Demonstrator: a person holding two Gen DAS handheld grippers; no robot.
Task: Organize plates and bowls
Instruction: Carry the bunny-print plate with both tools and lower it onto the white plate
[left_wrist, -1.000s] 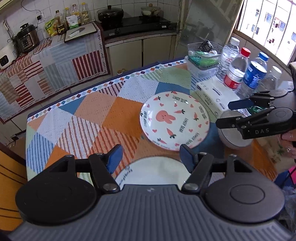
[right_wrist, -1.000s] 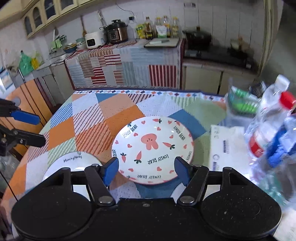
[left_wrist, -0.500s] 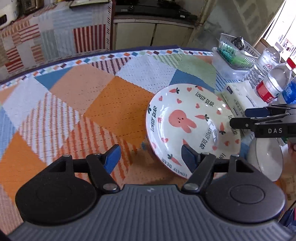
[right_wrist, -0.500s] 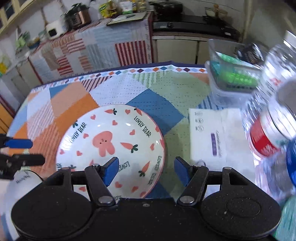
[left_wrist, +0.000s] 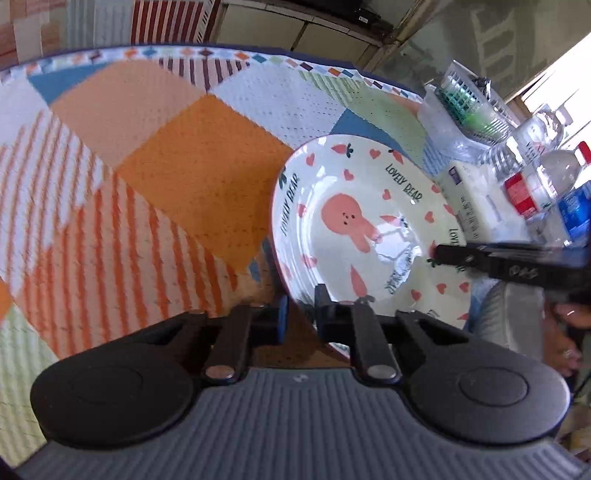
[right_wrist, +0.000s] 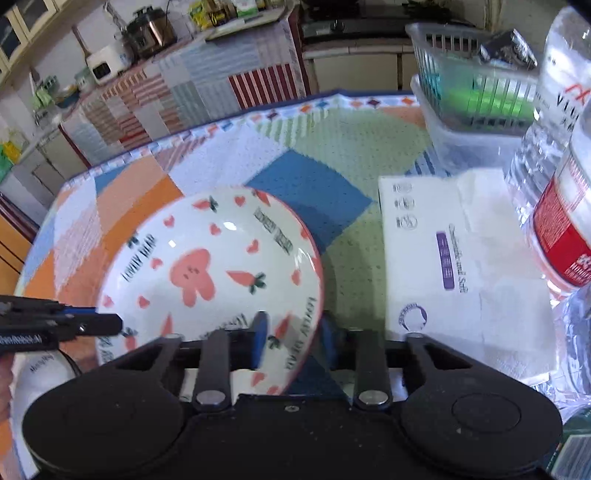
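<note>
Both grippers pinch the rabbit plate (left_wrist: 369, 229) by opposite rims, probably to lift it level off the bench (left_wrist: 184, 155): the left gripper (left_wrist: 299, 317) has its jaws clamped on the near-left rim, while the right gripper (right_wrist: 291, 332) is closing its jaws over the rim facing the tissue pack (right_wrist: 450, 258)

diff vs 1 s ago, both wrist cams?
Both grippers came down to the bunny plate and went from wide open to closing on its rim: left gripper on the near-left edge, right gripper on the near-right edge. Plate now looks tilted. Tissue pack, bottles, basket unmoved.
</note>
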